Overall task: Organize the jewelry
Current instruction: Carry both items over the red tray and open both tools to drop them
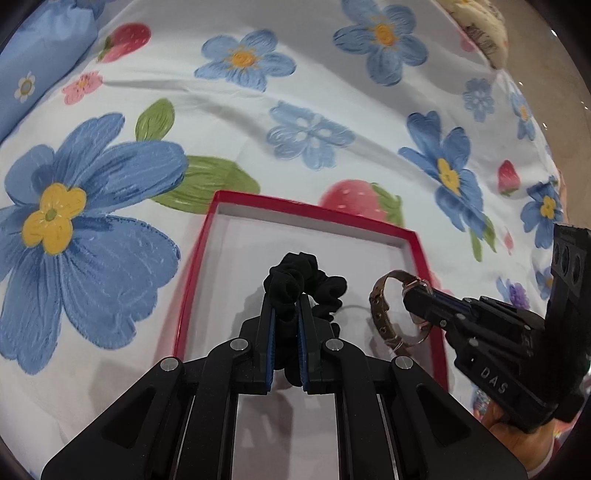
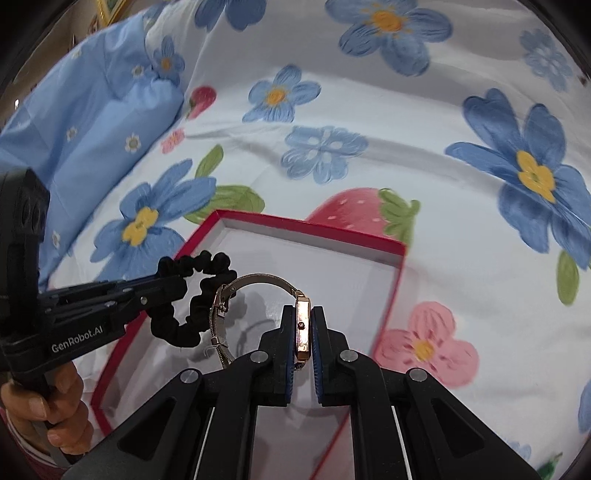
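Note:
A red box (image 1: pixel 218 206) (image 2: pixel 391 248) with a white inside lies open on the flowered bedsheet. My left gripper (image 1: pixel 286 299) (image 2: pixel 173 280) is shut on a black scrunchie (image 1: pixel 325 288) (image 2: pixel 177 332), which dangles above the box floor. My right gripper (image 2: pixel 303 321) (image 1: pixel 417 295) is shut on the rose-gold case of a wristwatch (image 2: pixel 303 325). Its mesh band (image 1: pixel 378 306) (image 2: pixel 258 280) loops out to the left, close to the scrunchie. Both items hang over the box, side by side.
A light blue pillow (image 1: pixel 40 62) (image 2: pixel 92 110) lies at the back left. A cream patterned cushion (image 1: pixel 480 26) sits at the far right corner of the bed. A hand (image 2: pixel 55 402) holds the left gripper's handle; bare floor (image 1: pixel 546 74) shows beyond the bed's right edge.

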